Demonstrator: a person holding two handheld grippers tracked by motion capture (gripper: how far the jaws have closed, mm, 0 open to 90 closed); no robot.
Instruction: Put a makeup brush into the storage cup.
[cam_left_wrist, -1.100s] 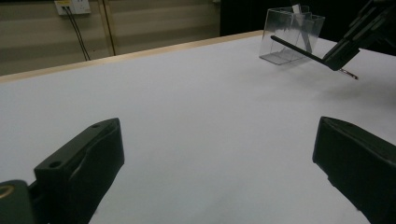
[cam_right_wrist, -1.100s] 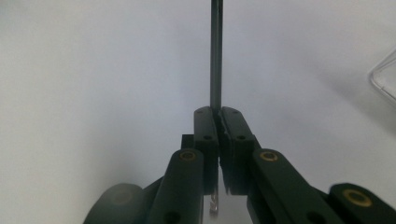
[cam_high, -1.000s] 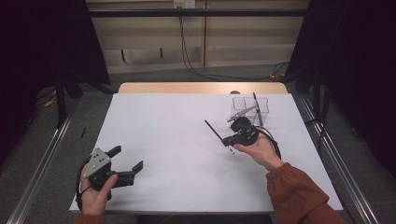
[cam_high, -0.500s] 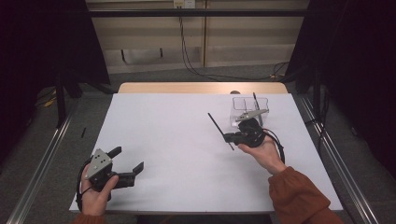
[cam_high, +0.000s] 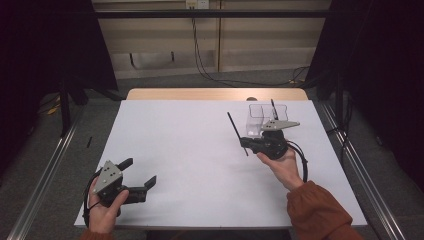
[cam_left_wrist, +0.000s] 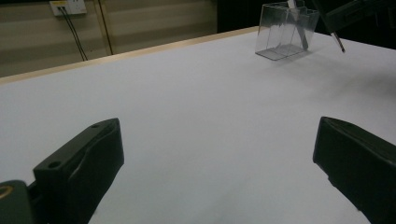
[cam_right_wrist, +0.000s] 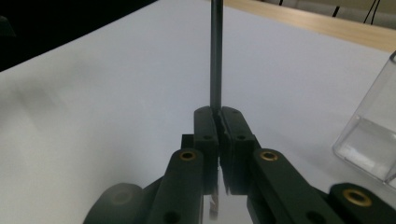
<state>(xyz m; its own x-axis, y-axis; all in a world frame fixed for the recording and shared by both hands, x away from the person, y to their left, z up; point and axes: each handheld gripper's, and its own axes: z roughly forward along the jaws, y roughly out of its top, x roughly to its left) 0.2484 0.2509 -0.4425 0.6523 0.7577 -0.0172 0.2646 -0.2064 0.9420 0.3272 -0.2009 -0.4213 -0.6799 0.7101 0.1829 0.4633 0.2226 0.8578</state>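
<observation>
The right gripper (cam_high: 243, 143) has its jaws pressed fully together on a thin dark stick (cam_high: 237, 133), which shows in the right gripper view as a slim rod (cam_right_wrist: 215, 51) rising straight out from between the closed pads. In the high view the stick slants up and away over the white table (cam_high: 190, 165), clear of the surface. Just beyond the right hand (cam_high: 282, 165) stands a clear plastic box (cam_high: 257, 120) with dividers inside, near the table's far right corner — one more dark stick (cam_high: 273, 108) already leans in it, along with something pale that is too small to make out.

The left gripper (cam_high: 141, 174) rests low at the near left edge, jaws spread wide with nothing between them, well apart from the box.

Judging by this, the work is partly done: one stick sits in the box, a second is lifted and held beside it. What seems left is to carry this stick over the box's open top, lower it into a compartment and let go — the left gripper has no part in it yet
</observation>
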